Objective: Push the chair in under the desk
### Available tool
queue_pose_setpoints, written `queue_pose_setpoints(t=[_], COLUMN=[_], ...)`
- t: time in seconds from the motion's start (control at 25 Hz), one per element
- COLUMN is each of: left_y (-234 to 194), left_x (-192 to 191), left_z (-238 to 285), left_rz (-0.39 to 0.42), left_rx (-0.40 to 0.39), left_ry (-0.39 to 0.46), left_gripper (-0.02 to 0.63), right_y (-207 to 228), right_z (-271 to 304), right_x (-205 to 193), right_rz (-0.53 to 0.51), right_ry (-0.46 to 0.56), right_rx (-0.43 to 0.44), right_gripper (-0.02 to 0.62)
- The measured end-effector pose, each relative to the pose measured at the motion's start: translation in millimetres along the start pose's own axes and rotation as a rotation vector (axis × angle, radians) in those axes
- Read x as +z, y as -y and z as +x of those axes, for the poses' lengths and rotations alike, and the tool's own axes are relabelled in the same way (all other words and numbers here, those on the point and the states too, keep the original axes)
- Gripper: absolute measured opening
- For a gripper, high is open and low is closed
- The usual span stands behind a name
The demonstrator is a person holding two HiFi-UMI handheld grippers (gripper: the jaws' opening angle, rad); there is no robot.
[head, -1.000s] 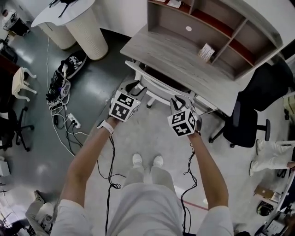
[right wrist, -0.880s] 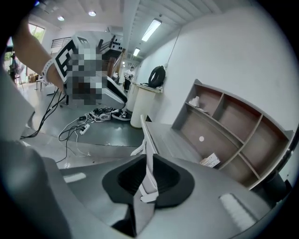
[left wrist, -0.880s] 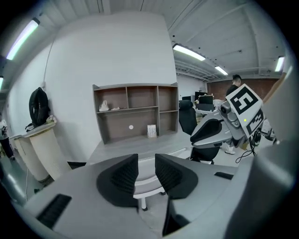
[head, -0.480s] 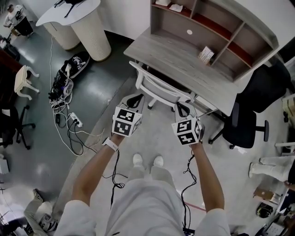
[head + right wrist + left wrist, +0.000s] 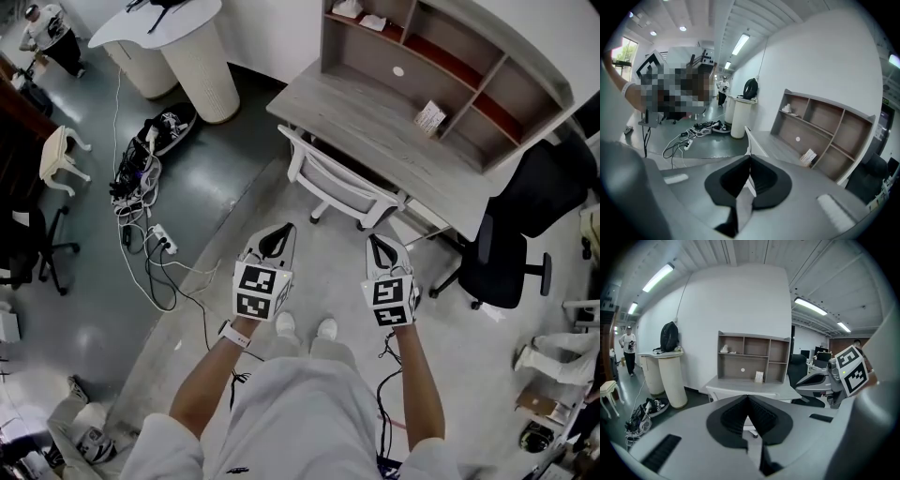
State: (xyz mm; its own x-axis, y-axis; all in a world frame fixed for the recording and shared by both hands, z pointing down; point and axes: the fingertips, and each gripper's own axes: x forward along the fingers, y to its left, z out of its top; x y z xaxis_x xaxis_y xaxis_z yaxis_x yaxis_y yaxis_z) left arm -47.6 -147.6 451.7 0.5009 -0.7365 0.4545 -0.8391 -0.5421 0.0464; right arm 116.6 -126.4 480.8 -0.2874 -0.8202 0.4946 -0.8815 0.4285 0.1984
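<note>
The white chair point(image 5: 339, 183) stands tucked at the counter's point(image 5: 375, 122) front edge — the left gripper point(image 5: 274, 242) and right gripper point(image 5: 382, 248), both clamped shut on nothing, hang well short of it, so any final nudge should press its backrest squarely.

Grey floor point(image 5: 220, 183) w/ cables point(image 5: 134, 178), black office chair point(image 5: 502, 267).

The head view looks steeply down from above the person, with the bench point(image 5: 356, 112) at 1 o'clock. The left gripper view rides on the left tool point(image 5: 748, 397) and faces the bench nearly front-on from a short way back. The right gripper view, on the right tool point(image 5: 750, 157), sees it obliquely at 2 o'clock. All 3 share the bench and its shelf unit point(image 5: 370, 56).
</note>
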Motion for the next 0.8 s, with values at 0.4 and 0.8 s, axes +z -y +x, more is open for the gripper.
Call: queue_pose_setpoints(t=[0.4,0.8], left_y=[25,27], left_x=[0,20], left_z=[-72,-118], left_rz=[-0.043,-0.038], left_rx=[-0.006,0.032], left_ry=[0.053,0.136], left_gripper=[0.006,0.006], right_y=[-10,-8], right_z=[-47,-92], right_x=[33,47], right_rz=[0.052,0.098], right_ry=[0.104,0.189], right_rx=[0.025,-0.002], right_gripper=[0.012,0.012])
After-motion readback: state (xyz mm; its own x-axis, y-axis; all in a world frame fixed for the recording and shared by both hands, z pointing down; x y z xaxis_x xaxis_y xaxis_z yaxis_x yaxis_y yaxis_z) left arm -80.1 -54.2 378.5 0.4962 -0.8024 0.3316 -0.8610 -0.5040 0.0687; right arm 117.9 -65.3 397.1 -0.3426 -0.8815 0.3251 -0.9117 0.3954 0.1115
